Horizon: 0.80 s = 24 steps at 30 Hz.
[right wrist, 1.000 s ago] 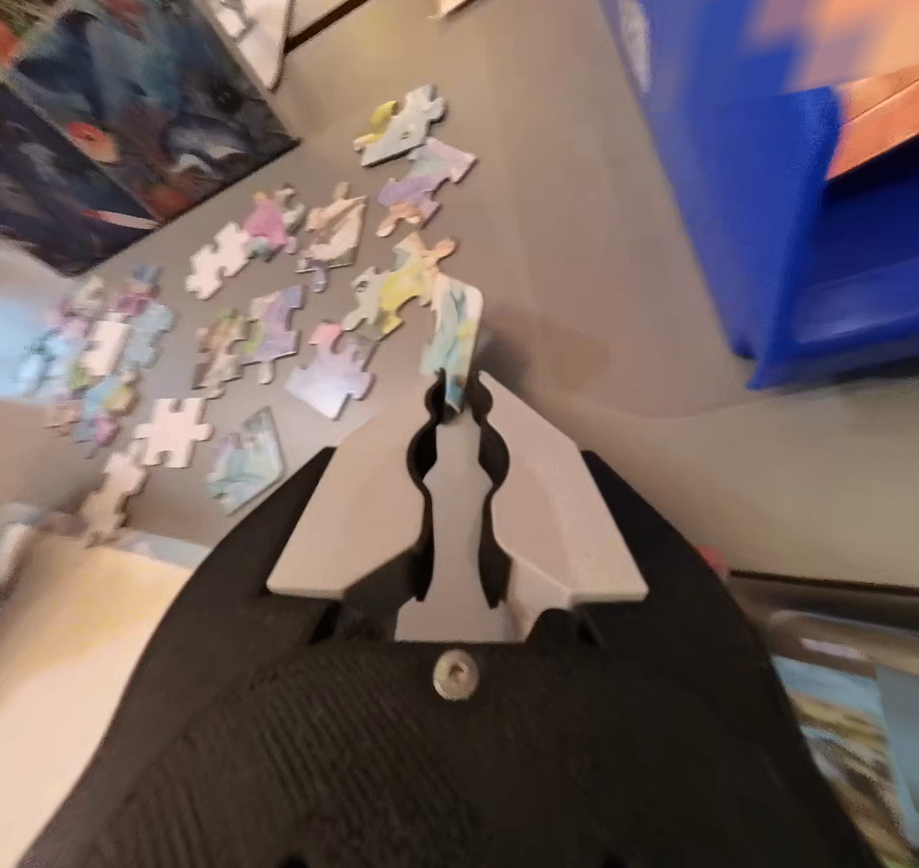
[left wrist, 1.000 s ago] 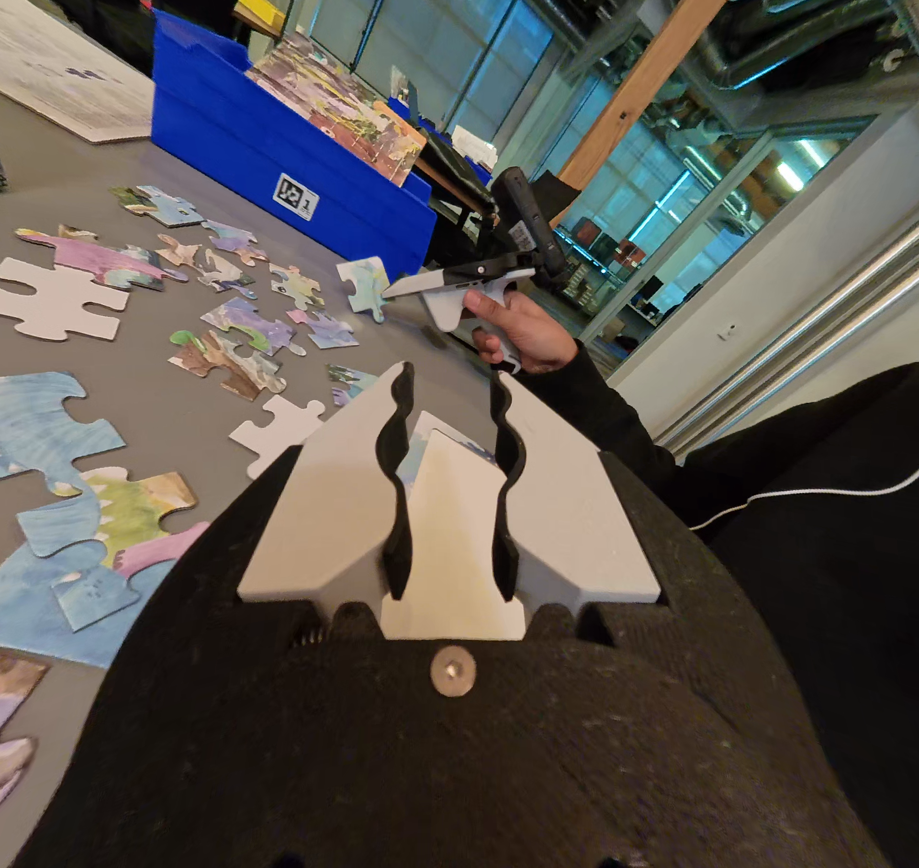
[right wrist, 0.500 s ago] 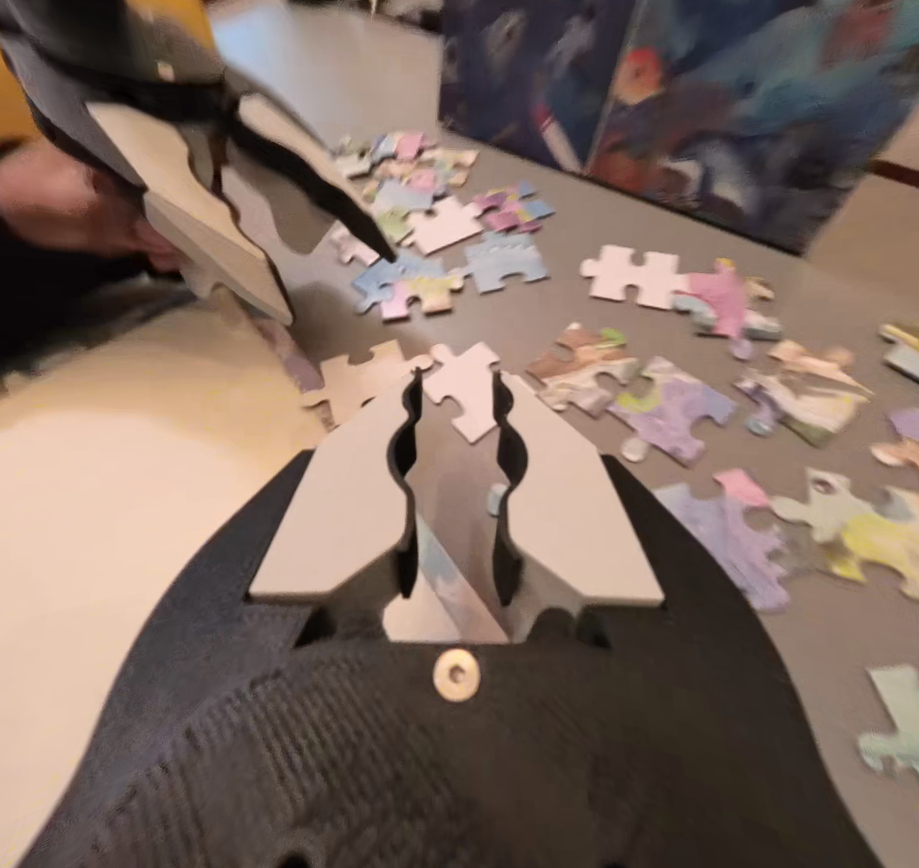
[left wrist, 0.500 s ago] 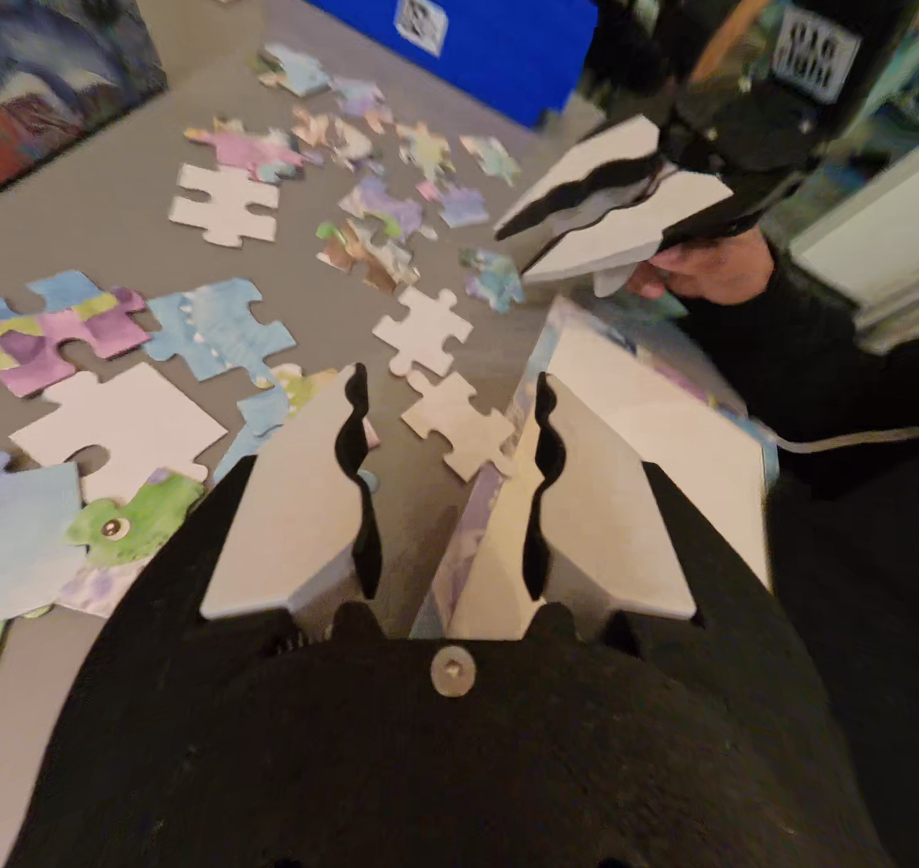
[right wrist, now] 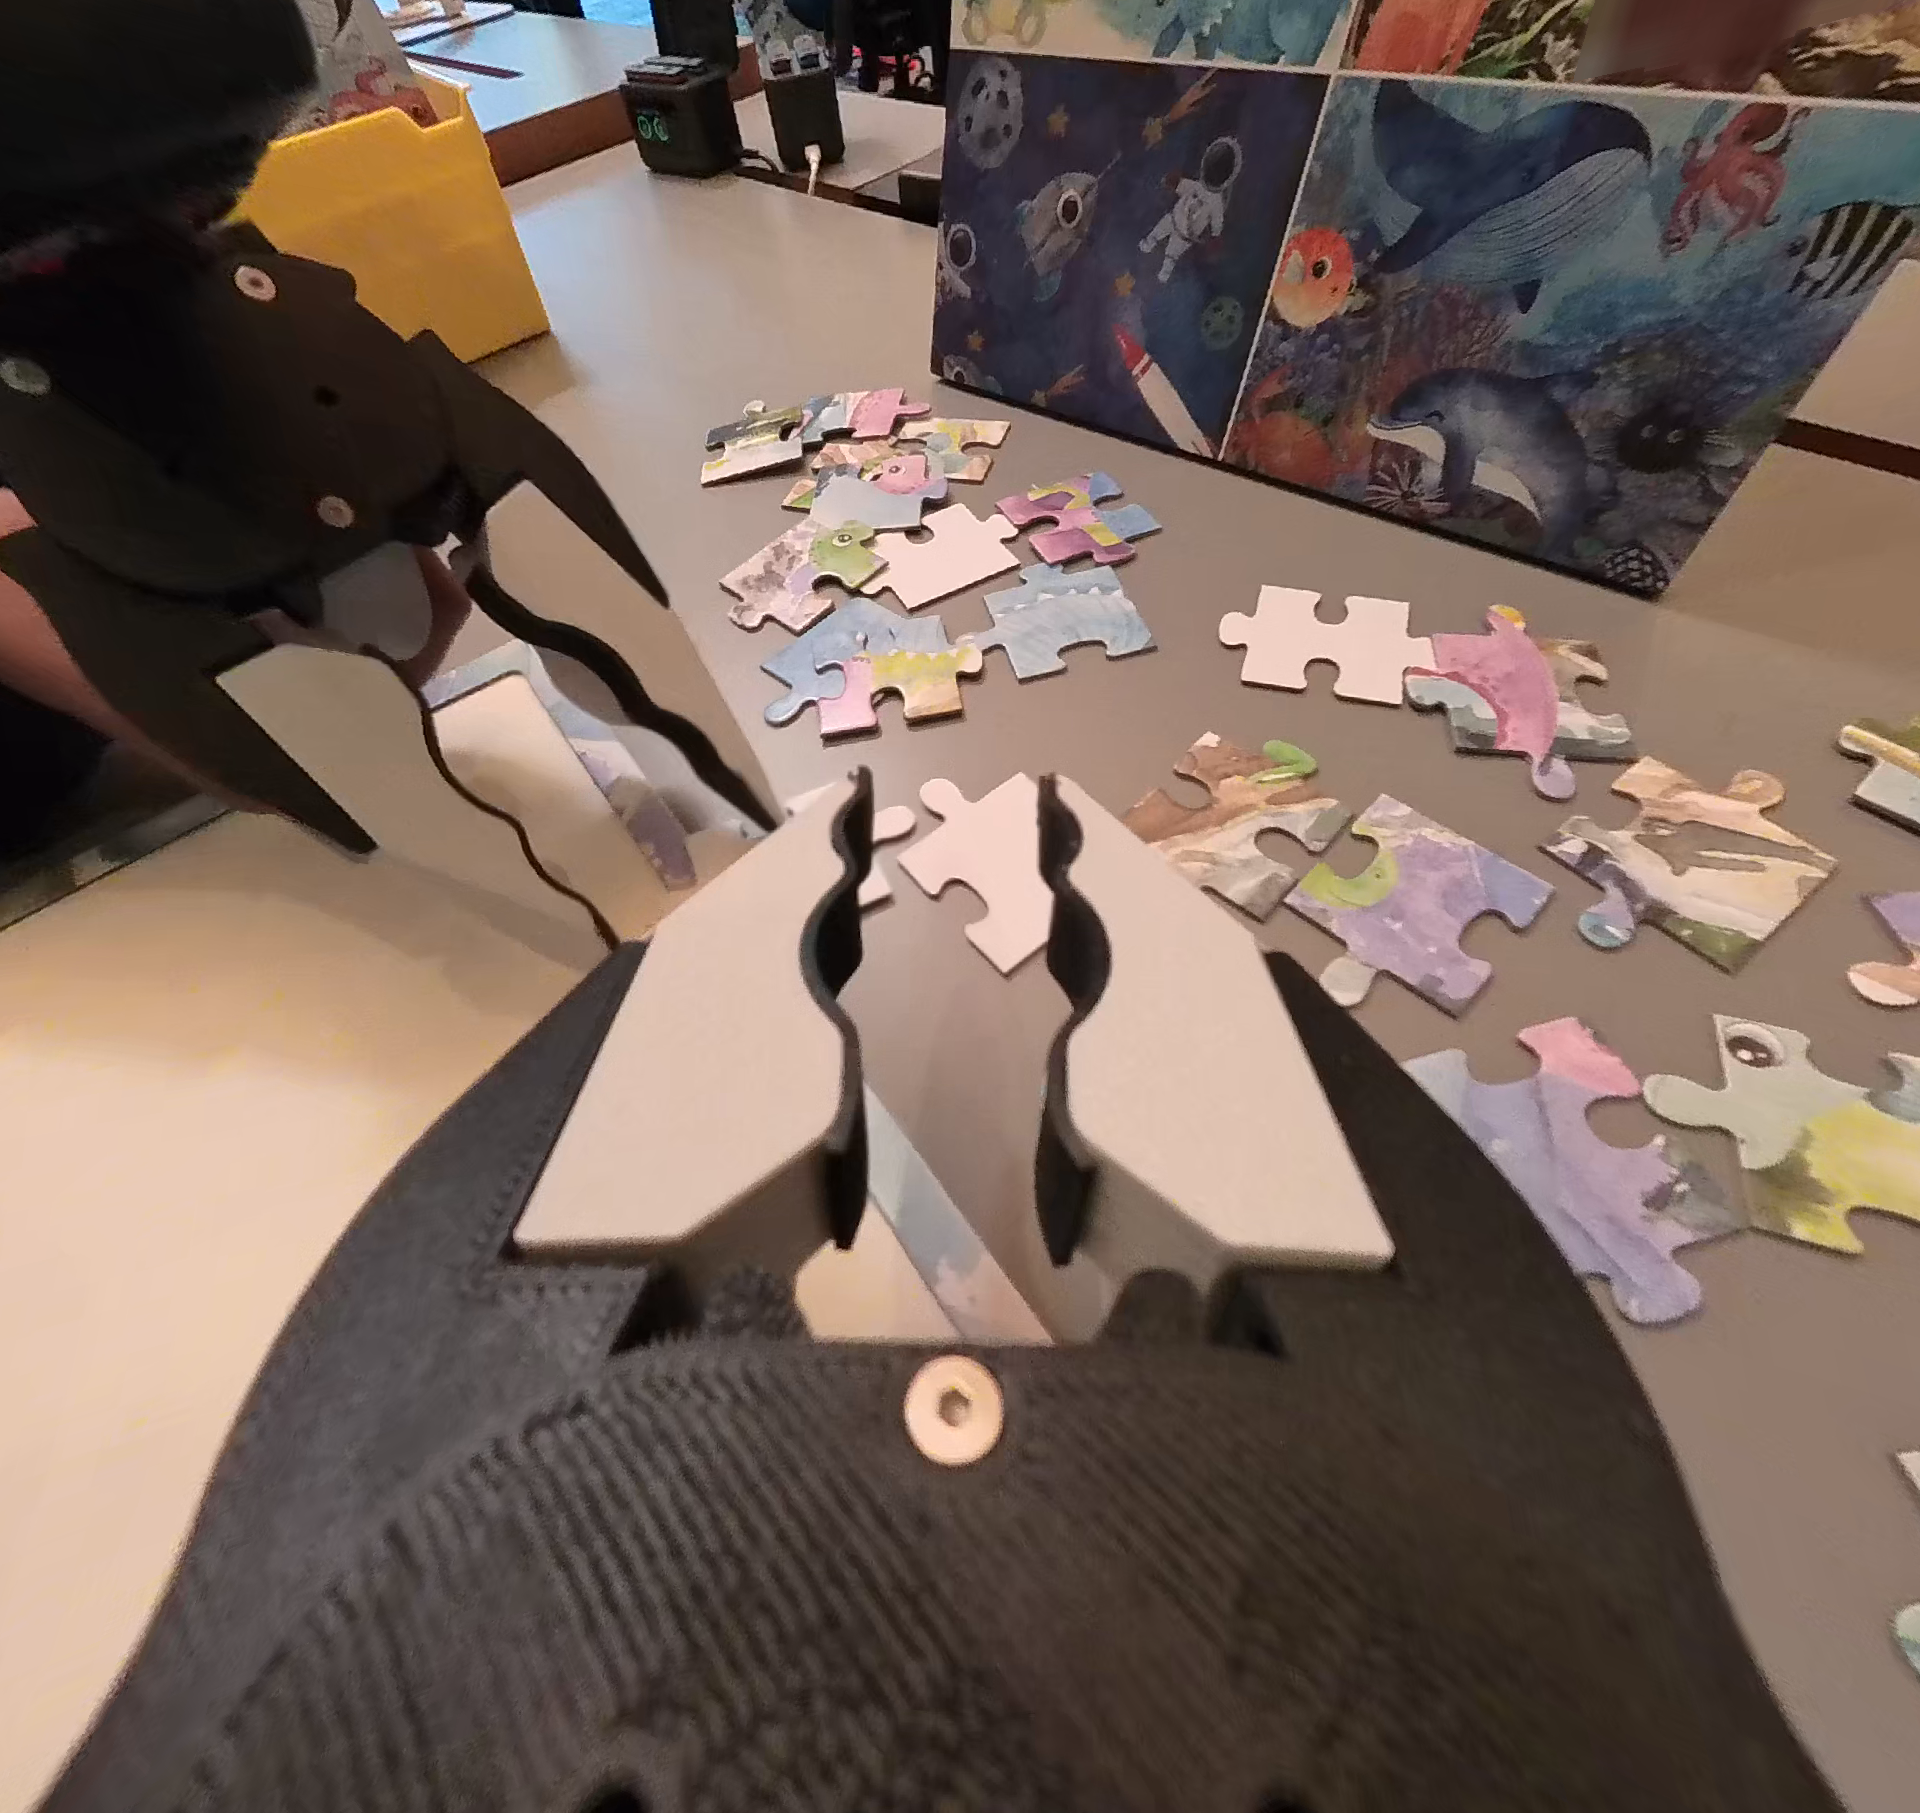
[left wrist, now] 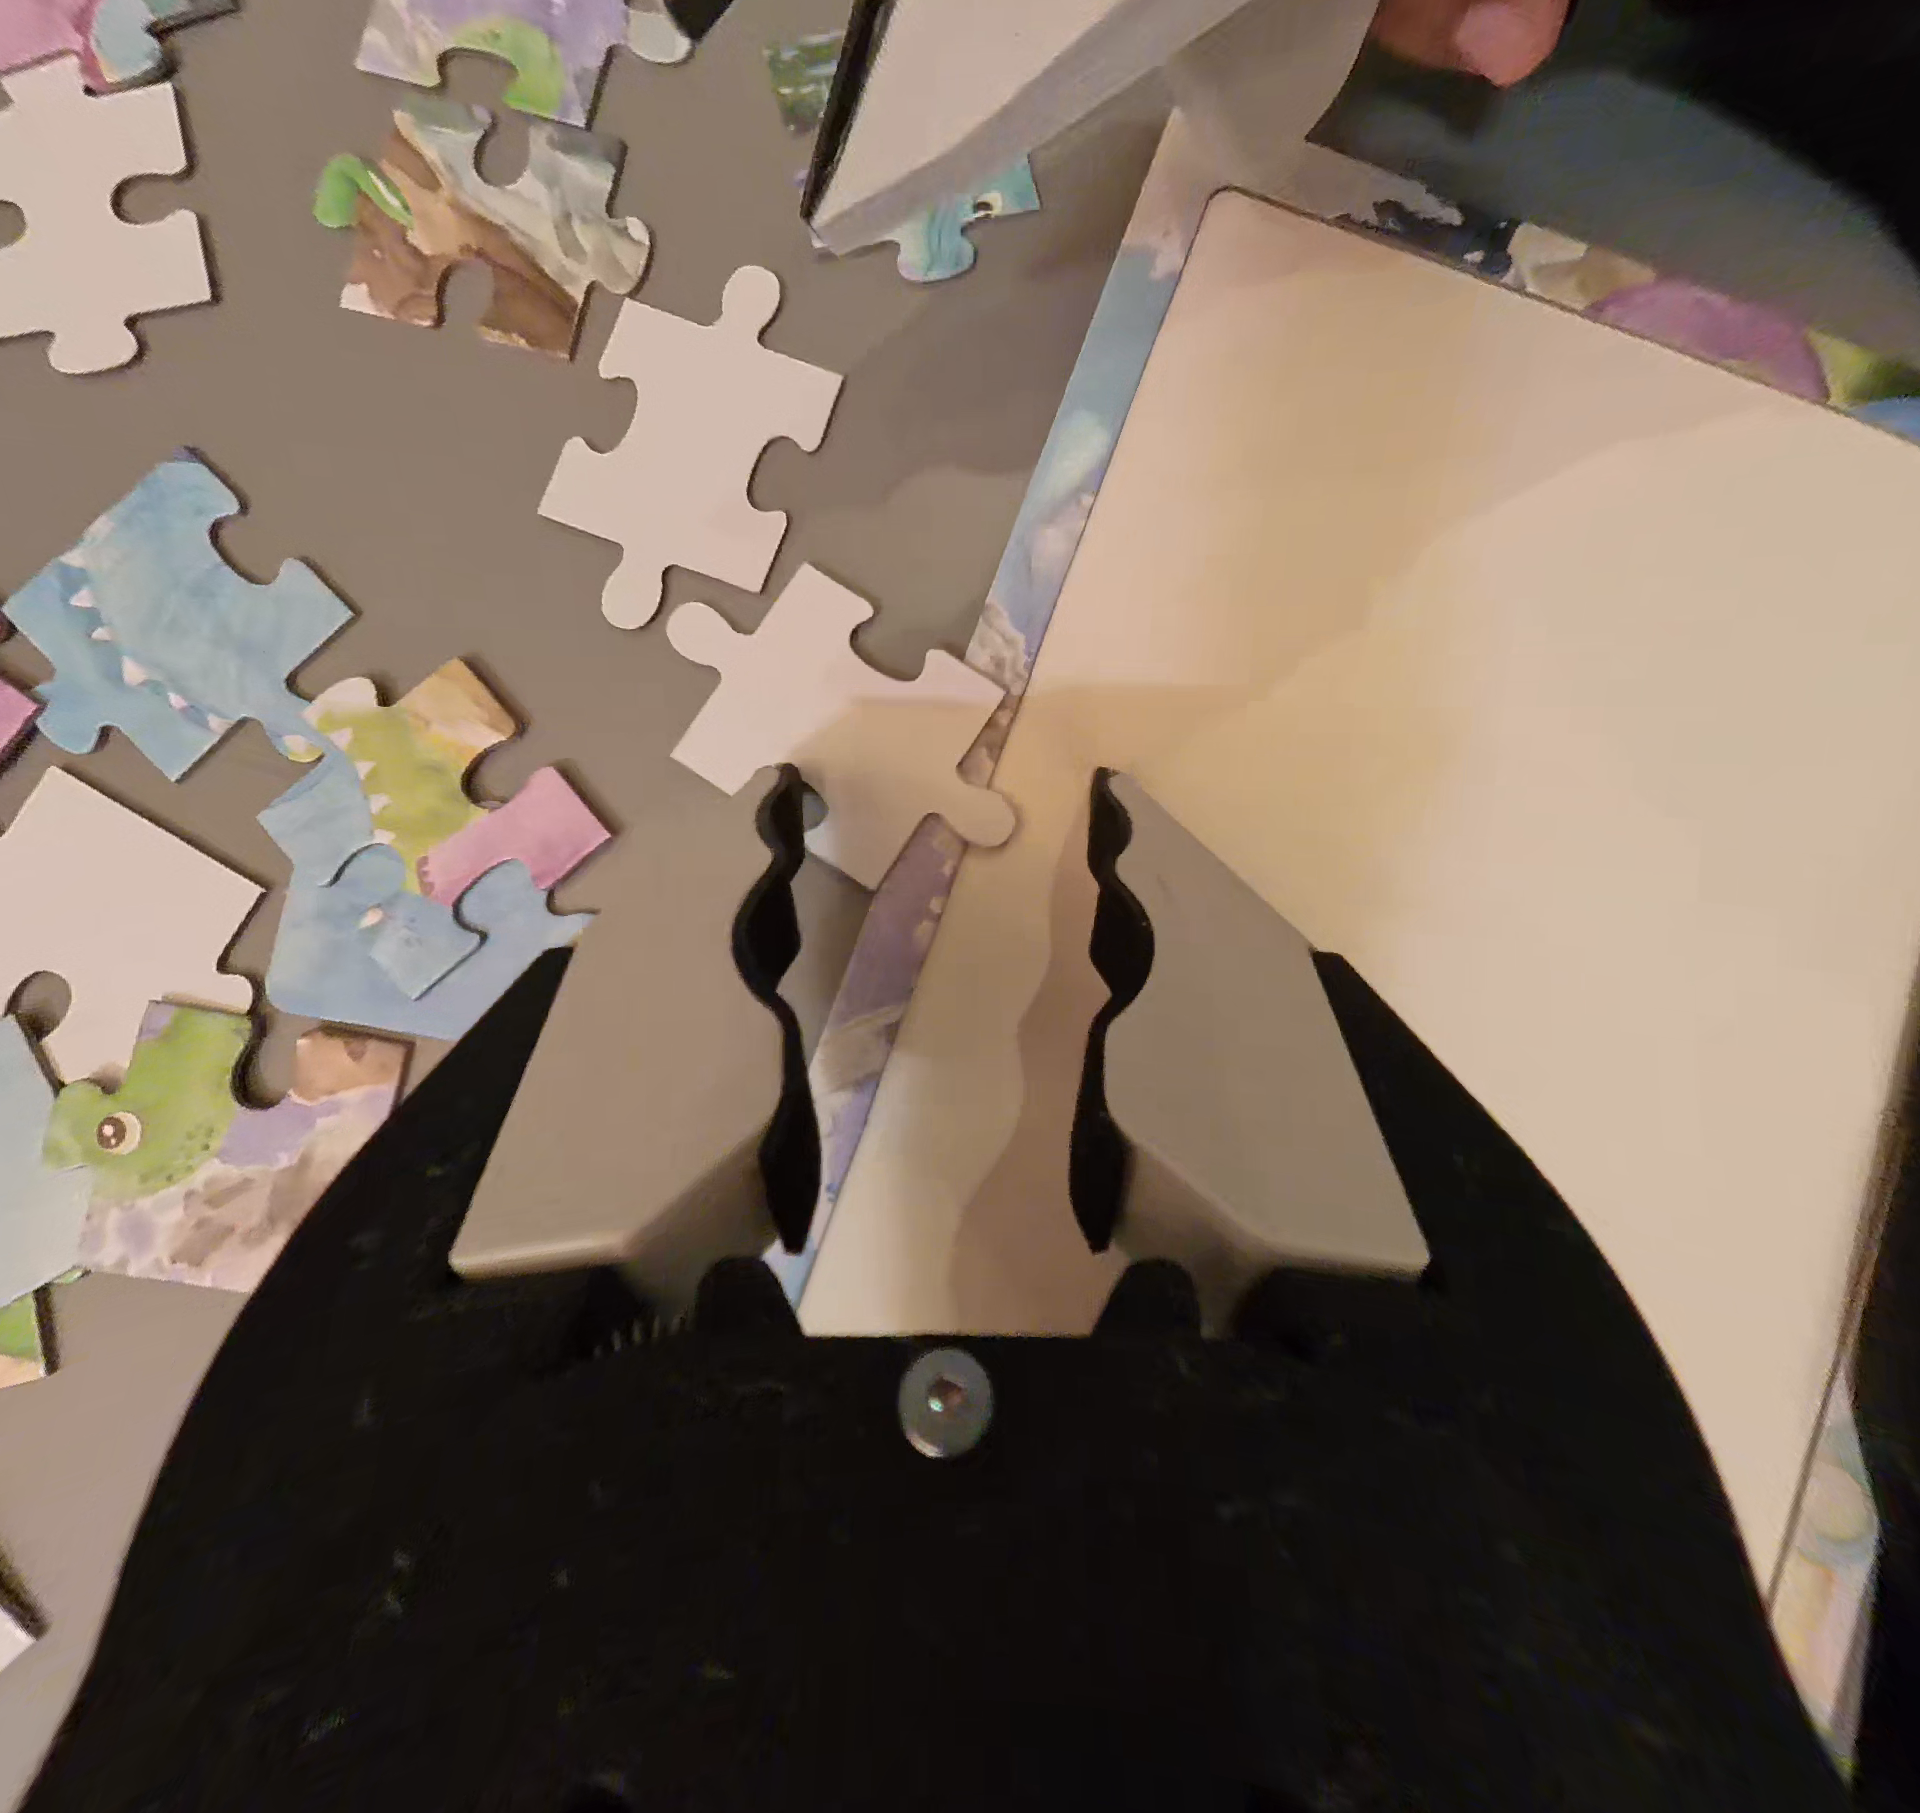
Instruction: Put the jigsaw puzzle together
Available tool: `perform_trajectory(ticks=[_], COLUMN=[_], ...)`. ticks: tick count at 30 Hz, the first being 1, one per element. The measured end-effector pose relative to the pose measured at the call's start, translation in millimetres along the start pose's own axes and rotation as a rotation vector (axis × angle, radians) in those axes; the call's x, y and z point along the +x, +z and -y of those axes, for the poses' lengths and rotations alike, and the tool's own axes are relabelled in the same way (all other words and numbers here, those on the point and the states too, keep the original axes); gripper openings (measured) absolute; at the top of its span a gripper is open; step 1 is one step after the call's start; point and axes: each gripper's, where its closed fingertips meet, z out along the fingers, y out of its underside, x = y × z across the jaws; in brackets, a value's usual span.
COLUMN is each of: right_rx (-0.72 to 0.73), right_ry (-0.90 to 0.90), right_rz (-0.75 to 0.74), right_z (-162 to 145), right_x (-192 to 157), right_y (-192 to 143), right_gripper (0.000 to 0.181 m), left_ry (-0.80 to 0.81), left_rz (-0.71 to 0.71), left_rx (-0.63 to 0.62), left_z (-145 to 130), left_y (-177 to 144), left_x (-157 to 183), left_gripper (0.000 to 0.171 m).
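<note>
Both grippers, left (left wrist: 940, 787) and right (right wrist: 945, 787), now hover released over the tray (left wrist: 1455, 724), where lower-centre blank pieces (left wrist: 821, 714) risk being knocked.

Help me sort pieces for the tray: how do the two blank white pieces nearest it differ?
The farther white piece lies wholly on the grey table, clear of the puzzle tray. The nearer white piece has a tab lapping over the tray's frame. The farther one shows in full, while a corner of the nearer one is hidden behind a fingertip of the left hand-held gripper. Both lie blank side up and look similar in size.
</note>
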Motion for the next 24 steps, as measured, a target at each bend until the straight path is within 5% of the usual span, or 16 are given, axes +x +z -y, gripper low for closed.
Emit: perform_trajectory(ticks=[7, 13, 19, 24], right_rx=[-0.040, -0.003, 0.103, -0.052], right_ry=[-0.078, -0.189, -0.466, -0.722], right_rz=[-0.038, 0.072, 0.058, -0.052], right_z=[-5.7, -0.3, 9.0, -15.3], right_x=[-0.5, -25.5, -38.8, -36.9], right_y=[4.2, 3.3, -6.0, 11.1], right_gripper=[0.029, 0.036, 0.053, 0.057], left_ry=[-0.016, -0.041, -0.193, -0.290], left_rz=[-0.029, -0.083, -0.300, -0.461], left_rx=[-0.005, 0.103, 0.306, 0.351], left_z=[-2.7, 10.5, 31.3, 30.5], left_y=[-3.5, -17.7, -46.7, -51.2], left_x=[-0.6, -0.5, 2.1, 2.8], left_gripper=[0.025, 0.025, 0.025, 0.025])
